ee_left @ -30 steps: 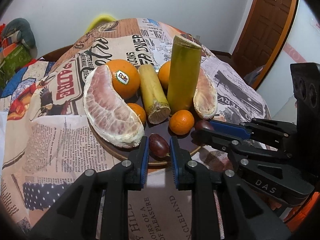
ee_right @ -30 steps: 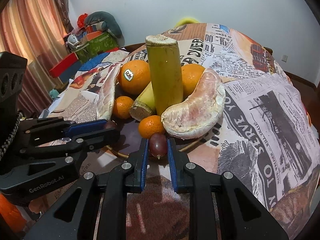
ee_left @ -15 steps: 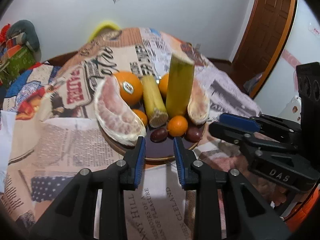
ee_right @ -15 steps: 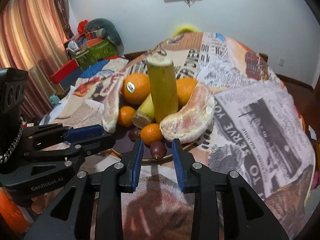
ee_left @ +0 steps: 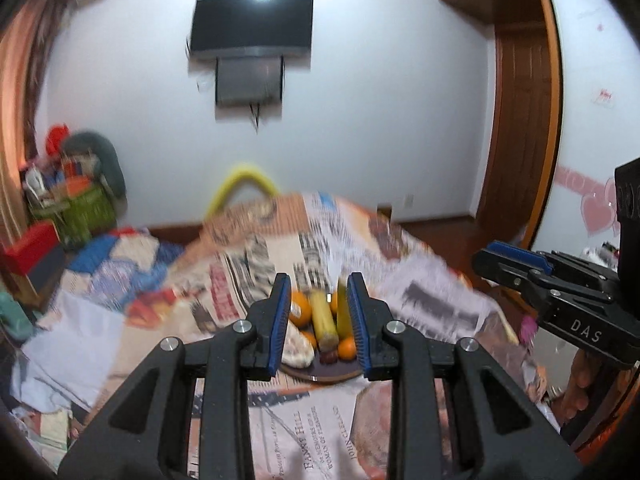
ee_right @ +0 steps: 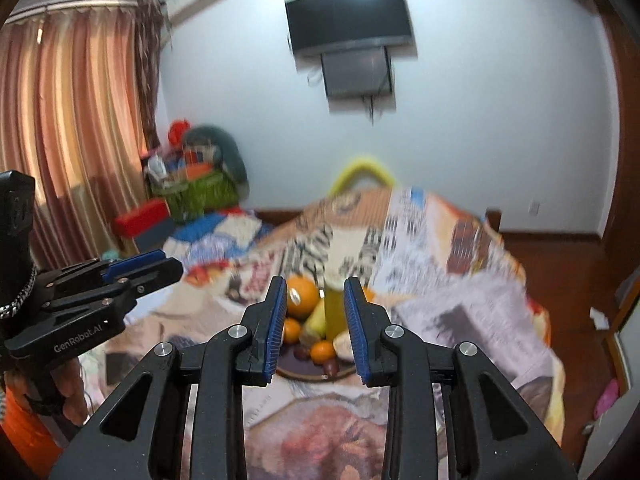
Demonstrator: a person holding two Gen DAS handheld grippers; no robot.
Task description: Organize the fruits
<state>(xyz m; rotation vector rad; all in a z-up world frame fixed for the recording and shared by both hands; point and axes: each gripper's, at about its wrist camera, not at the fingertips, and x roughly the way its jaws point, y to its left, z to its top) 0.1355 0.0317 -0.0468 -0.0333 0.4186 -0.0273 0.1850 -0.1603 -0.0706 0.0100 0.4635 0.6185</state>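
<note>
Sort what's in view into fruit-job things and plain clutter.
Job: round dark plate; big orange; small tangerines; upright green cane stalk; peeled pomelo wedge.
Clutter: wall-mounted black television; red box; striped curtain.

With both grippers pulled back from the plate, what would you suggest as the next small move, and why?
Probably just hold both away and finish. The left gripper and right gripper are open with nothing between their pads, and the plate already carries the oranges, stalks, pomelo pieces and small dark fruits; no loose fruit shows on the tablecloth, though the view is blurred.
</note>
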